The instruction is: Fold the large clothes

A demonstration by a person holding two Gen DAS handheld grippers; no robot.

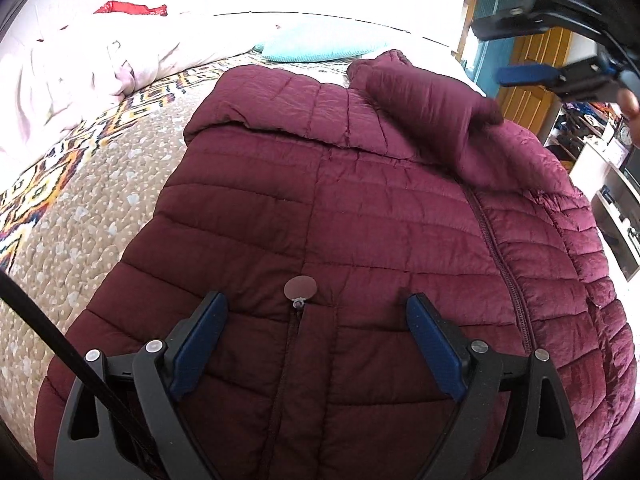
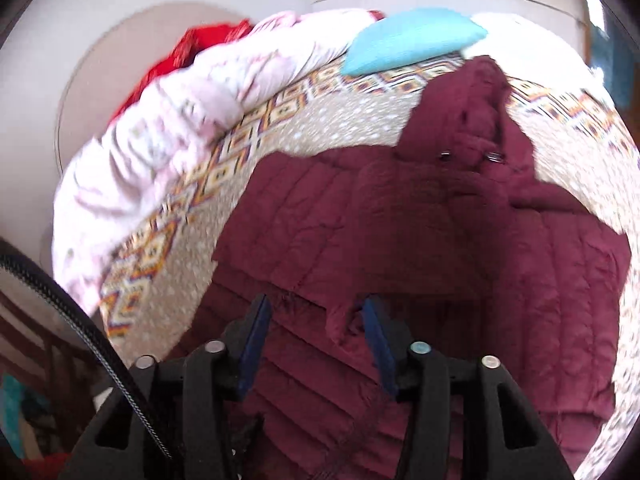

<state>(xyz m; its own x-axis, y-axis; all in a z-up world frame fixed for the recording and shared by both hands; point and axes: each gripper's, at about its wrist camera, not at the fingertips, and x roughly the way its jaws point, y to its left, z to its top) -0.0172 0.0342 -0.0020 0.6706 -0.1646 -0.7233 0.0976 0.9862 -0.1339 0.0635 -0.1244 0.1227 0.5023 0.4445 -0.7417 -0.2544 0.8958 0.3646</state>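
Note:
A maroon quilted puffer jacket (image 1: 360,220) lies spread on the bed, one sleeve (image 1: 432,100) folded across its upper part. My left gripper (image 1: 316,304) is open just above the jacket's lower front, near a pocket zipper pull (image 1: 300,288), and holds nothing. My right gripper (image 1: 560,68) shows at the top right of the left wrist view, raised above the jacket's right side. In the right wrist view the jacket (image 2: 460,220) fills the middle. The right gripper (image 2: 316,312) is open above it, a small corner of fabric (image 2: 340,320) lying between the jaws ungripped.
A patterned beige quilt (image 1: 92,200) covers the bed. A bundled pale pink blanket (image 1: 72,64), a red cloth (image 1: 132,8) and a turquoise pillow (image 1: 324,44) lie at the far side. A wooden door (image 1: 536,76) and shelves (image 1: 612,208) stand to the right.

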